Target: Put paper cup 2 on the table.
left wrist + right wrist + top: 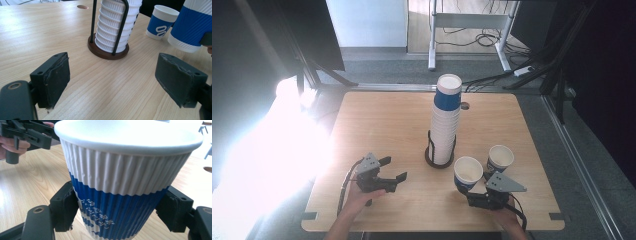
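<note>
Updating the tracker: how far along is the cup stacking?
Done: a tall stack of cups sits in the holder. In hand: the right gripper clamps one cup. Left: another cup stands on the table; the left gripper is open, empty.

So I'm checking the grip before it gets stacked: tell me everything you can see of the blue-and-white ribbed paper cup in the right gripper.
The blue-and-white ribbed paper cup is upright, mouth open, with a smooth white rolled rim, a white upper band and a blue lower band bearing pale print. The right gripper clamps its blue part from both sides, near the table's front edge.
</note>
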Demonstrator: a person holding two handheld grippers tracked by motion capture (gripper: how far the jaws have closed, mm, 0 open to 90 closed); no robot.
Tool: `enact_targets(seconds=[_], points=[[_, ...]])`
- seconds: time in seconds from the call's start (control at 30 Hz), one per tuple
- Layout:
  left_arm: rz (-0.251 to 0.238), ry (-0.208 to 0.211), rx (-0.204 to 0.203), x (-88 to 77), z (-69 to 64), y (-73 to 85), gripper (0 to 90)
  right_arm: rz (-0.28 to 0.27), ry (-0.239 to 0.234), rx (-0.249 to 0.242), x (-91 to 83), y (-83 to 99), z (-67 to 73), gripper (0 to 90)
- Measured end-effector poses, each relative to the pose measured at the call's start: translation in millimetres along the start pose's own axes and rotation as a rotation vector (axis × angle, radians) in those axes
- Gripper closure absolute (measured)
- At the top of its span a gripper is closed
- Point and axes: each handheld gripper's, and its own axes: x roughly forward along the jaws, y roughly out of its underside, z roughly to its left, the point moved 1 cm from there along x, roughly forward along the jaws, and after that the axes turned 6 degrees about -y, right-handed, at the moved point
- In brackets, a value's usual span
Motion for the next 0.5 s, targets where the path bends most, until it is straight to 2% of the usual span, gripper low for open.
enact_targets(seconds=[0.1,0.27,0.5], points=[[0.001,-0.003,0.001,0.5,0.5,0.4,13.0,0.012,0.018,0.01,-4.1,4.8,-2.8,25.5],[0.007,-0.008,0.001,2.1,1.1,1.2,13.3,0.07,0.074,0.055,-4.7,19.7,-11.2,25.5],[0.015,-0.006,0.002,3.8,0.5,2.3,13.3,0.104,0.089,0.065,6.3,23.5,-16.3,25.5]])
